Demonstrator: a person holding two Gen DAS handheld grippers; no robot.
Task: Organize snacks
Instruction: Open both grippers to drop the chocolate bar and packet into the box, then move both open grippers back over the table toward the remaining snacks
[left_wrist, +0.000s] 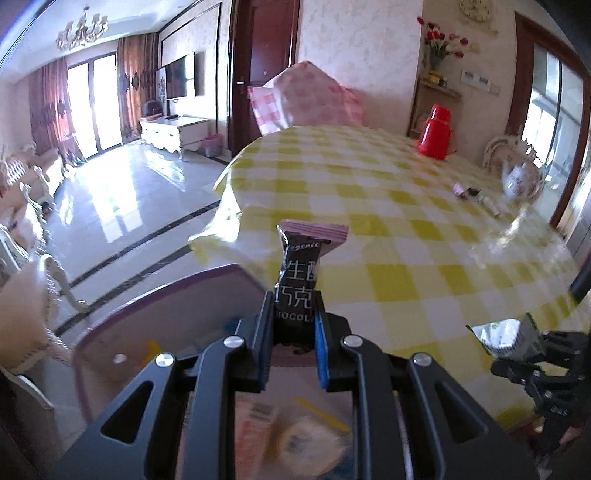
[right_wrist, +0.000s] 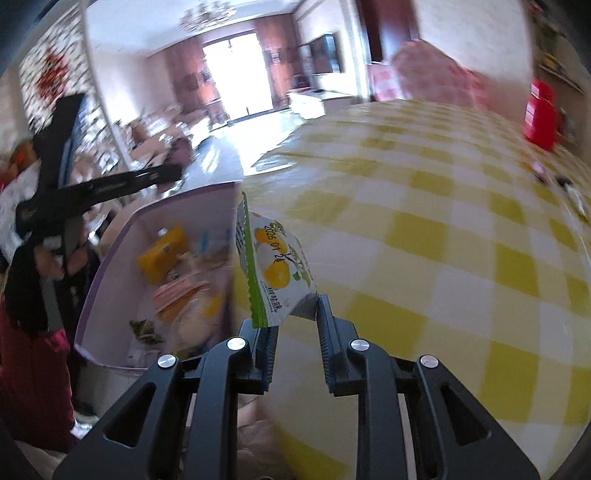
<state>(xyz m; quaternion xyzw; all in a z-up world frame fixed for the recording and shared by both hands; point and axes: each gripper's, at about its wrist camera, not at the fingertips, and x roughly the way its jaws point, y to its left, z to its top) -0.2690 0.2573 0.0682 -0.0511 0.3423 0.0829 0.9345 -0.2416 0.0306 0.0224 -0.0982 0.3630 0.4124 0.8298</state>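
My left gripper is shut on a black chocolate snack packet that stands upright above the purple-rimmed box. The box holds several blurred snack packets. My right gripper is shut on a white and green snack packet with oranges printed on it, just right of the box over the yellow checked table. The right gripper with its packet shows at the lower right of the left wrist view. The left gripper shows at the left of the right wrist view.
A red thermos stands at the table's far side. A floral teapot and small items sit at the far right. A pink covered chair stands behind the table. The tiled floor lies to the left.
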